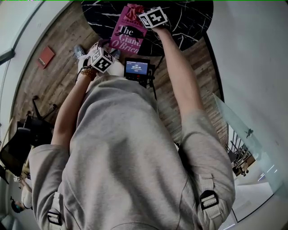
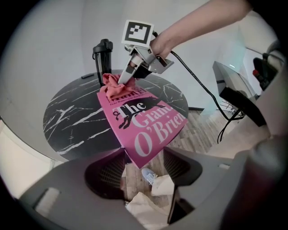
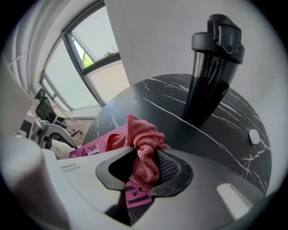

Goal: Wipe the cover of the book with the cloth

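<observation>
A pink book [image 1: 128,33] [image 2: 144,126] titled "The Giant O'Brien" lies on the round black marble table [image 1: 189,18] [image 2: 76,117], its near corner hanging over the edge. My right gripper [image 1: 138,13] [image 2: 124,80] [image 3: 144,168] is shut on a bunched salmon-pink cloth [image 2: 112,83] [image 3: 141,143] and holds it down on the book's far end [image 3: 85,150]. My left gripper [image 1: 110,50] [image 2: 141,168] sits off the table's near edge. Its jaws stand apart on either side of the book's overhanging corner, and the floor shows between them.
A tall black lidded bottle [image 2: 102,58] [image 3: 211,67] stands on the table behind the book. A small white object [image 3: 254,137] lies at the table's right. A device with a lit screen [image 1: 136,68] hangs at the person's chest. A cable [image 2: 211,99] trails from the right gripper.
</observation>
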### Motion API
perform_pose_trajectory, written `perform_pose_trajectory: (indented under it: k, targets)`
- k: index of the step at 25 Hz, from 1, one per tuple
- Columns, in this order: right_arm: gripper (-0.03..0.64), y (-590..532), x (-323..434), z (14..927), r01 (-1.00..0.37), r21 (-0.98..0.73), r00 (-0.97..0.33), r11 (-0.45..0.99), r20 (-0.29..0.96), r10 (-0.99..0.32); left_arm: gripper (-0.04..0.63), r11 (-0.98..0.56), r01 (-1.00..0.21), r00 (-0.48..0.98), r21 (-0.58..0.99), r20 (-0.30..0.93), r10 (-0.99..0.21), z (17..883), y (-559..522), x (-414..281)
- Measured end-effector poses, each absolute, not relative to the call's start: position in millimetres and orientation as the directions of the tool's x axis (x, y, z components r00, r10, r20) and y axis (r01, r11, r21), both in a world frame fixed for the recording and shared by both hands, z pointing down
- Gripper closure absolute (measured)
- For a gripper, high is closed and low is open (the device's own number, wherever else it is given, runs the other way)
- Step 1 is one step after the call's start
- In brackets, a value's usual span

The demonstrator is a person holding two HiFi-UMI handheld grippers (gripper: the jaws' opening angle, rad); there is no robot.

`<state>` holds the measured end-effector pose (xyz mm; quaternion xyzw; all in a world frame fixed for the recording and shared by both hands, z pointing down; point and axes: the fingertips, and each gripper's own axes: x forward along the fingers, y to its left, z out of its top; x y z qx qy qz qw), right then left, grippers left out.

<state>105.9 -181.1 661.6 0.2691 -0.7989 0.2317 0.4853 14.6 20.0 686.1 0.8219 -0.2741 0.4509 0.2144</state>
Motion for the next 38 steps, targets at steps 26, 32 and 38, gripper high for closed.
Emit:
perform_pose_trajectory:
  k: [26,32,38]
  targets:
    - [0.497,-132,94,662,-0.595,-0.122,-0.379,0.794,0.914,-0.144,0.318,-0.757,-0.647,0.427,0.088,0.864,-0.265,688,20,15]
    - [0.498,-124,93,664,-0.592,-0.131,-0.376,0.795,0.918,-0.129,0.318,-0.759,-0.644,0.430,0.091,0.864,-0.262,690,20,15]
    - [0.499,-117,91,663,-0.584,-0.142,-0.379,0.799,0.918,-0.114,0.316,-0.760,-0.643,0.430,0.092,0.865,-0.259,689,20,15]
